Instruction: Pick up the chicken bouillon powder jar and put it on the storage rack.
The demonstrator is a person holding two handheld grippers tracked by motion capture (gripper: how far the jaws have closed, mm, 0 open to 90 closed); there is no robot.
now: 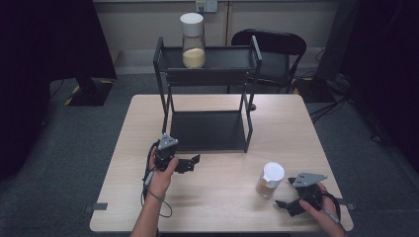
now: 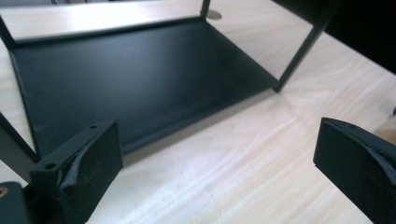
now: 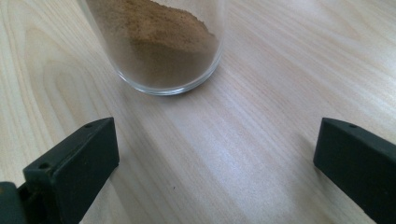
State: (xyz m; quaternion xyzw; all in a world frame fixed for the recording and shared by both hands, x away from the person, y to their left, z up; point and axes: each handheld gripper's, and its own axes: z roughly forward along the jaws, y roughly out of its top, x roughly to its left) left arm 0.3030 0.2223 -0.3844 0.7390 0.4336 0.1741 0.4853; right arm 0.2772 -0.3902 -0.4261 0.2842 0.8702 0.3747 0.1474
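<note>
Item: glass jar, white-lidded, part-filled with brown powder. It is stood upright on the wooden table, toward the near right, just ahead of the right gripper. In the right gripper view its clear base is seen on the wood beyond the jaws, not between them and untouched by them.

Right gripper: held low over the table near its front right edge; jaws spread wide, nothing gripped.

Left gripper: held in a hand at the near left, pointed toward the black two-tier rack; jaws spread wide, nothing gripped. In the left gripper view the rack's lower shelf is seen bare just beyond the jaws.

Second jar: white-lidded, with pale yellow contents, stood upright on the rack's upper shelf, left of centre, well apart from both grippers.
</note>
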